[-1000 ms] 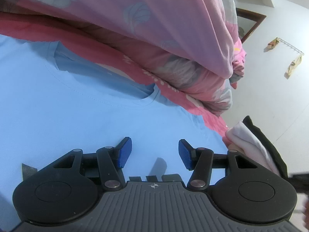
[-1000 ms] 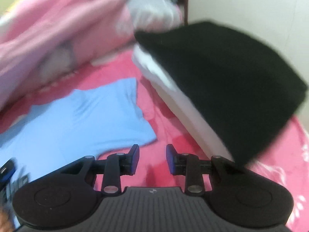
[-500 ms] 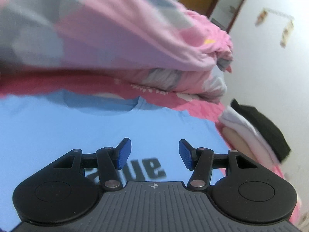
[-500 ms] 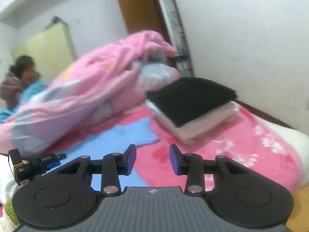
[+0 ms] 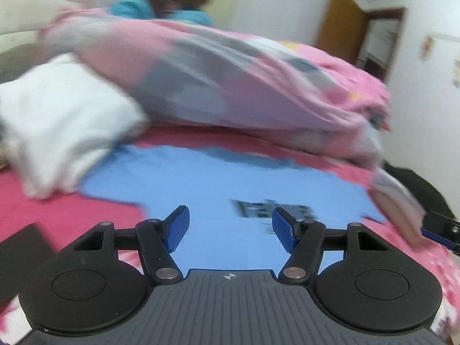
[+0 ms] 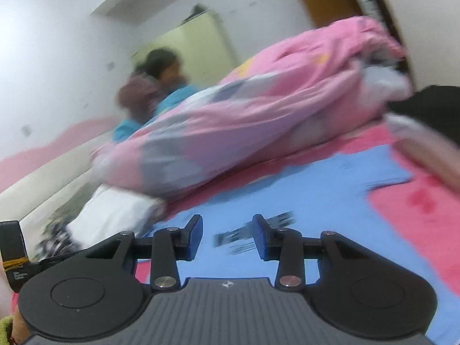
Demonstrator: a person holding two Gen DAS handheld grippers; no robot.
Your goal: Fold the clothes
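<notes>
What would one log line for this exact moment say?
stage: before first fold | left gripper: open, empty | right gripper: open, empty | blue T-shirt: flat on pink bedspread | views: blurred

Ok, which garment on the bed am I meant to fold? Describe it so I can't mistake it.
On the pink bed cover, in front of the bunched pink quilt, a light blue T-shirt lies spread flat. The white bundle and the folded black-topped stack flank it; only the T-shirt is blue, unfolded, with dark print.
</notes>
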